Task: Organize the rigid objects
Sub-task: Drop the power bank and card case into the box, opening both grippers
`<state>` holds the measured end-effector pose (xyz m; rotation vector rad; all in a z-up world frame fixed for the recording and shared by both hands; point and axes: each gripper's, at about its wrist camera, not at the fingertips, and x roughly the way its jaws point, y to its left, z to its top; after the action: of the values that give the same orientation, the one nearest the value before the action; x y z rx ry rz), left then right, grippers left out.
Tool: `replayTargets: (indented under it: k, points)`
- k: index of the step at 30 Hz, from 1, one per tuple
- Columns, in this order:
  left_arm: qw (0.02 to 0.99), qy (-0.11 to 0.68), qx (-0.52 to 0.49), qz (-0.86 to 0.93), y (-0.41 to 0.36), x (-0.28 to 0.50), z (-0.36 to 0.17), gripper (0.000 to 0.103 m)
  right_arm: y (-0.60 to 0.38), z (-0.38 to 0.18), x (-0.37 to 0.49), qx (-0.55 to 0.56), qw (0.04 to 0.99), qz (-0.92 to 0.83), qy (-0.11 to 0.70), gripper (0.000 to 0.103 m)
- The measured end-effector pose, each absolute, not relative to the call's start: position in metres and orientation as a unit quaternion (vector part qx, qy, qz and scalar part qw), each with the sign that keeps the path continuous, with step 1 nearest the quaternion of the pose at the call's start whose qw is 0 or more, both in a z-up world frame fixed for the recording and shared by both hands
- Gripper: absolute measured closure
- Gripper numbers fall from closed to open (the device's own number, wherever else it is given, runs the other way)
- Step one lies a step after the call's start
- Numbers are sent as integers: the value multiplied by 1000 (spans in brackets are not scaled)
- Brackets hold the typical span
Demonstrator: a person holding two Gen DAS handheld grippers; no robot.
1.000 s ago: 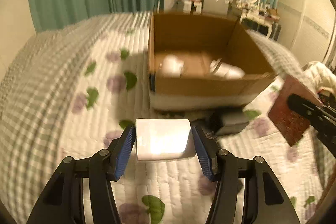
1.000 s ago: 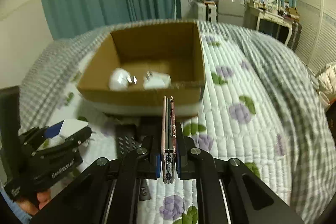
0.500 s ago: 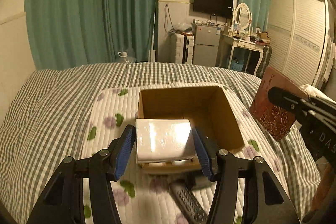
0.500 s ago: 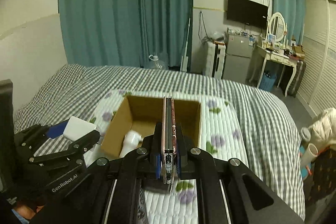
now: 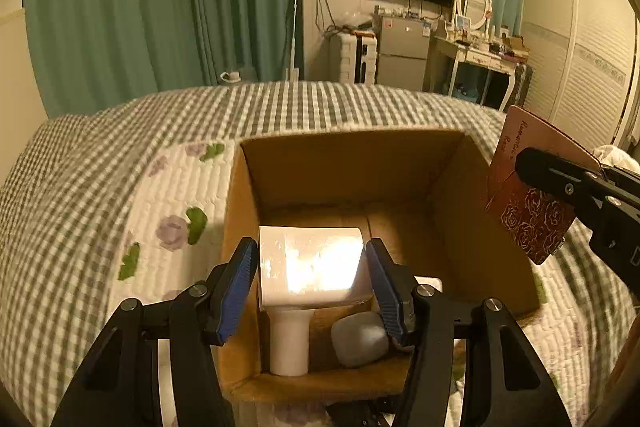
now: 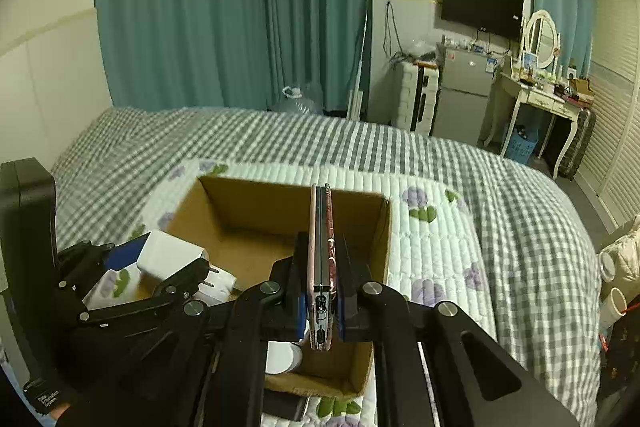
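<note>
An open cardboard box (image 5: 472, 227) stands on the quilted bed. My left gripper (image 5: 312, 275) is shut on a white power adapter (image 5: 312, 267) and holds it over the box's near left part; it also shows in the right wrist view (image 6: 168, 255). My right gripper (image 6: 320, 291) is shut on a thin pink phone in a rose-patterned case (image 6: 322, 267), held on edge over the box (image 6: 380, 239); the case shows in the left wrist view (image 5: 528, 211) at the box's right wall. Inside the box lie a white cylinder (image 5: 288, 343) and a white rounded object (image 5: 360, 337).
A floral quilt (image 5: 176, 211) covers a grey checked bedspread (image 6: 520, 211). A dark remote (image 6: 284, 405) lies on the quilt just before the box. Teal curtains, a fridge, a dressing table and a wardrobe stand beyond the bed.
Both grippers rose from the quilt, then came forward and down over the box, each keeping its object. The adapter now hangs inside the box's opening.
</note>
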<state>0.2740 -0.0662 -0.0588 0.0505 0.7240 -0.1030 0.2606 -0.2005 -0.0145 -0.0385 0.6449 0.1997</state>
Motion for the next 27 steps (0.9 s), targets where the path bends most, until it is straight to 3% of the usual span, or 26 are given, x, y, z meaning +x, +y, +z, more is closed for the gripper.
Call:
replayTargets:
  k: [6,9,19,20,21,22,27]
  points:
    - [932,357,26,-56,-68,279,-74,43,-204,-36,272,-17,938,101,331,94]
    - [936,348,11,-54,-66,277,-65,23,-207,-40,275,-13,937,100,335,94]
    - [942,336,11,-26,-48,265,-36,22,-208,-57,292,-13,935,73,346,93]
    - [942,335,12,-26,-46,261,-33,22,-209,-57,291,-11,935,69,349,82]
    - [942,334,14,-25,-44,258,-30,22,-209,-54,287,-7,935,65,348,56]
    - [943,332,16,-24,-42,254,-27,22,-210,-50,283,-4,937,65,343,47]
    - [945,325,15,-18,-30,229,-4,22,-210,-12,253,-19,944,63,325,44]
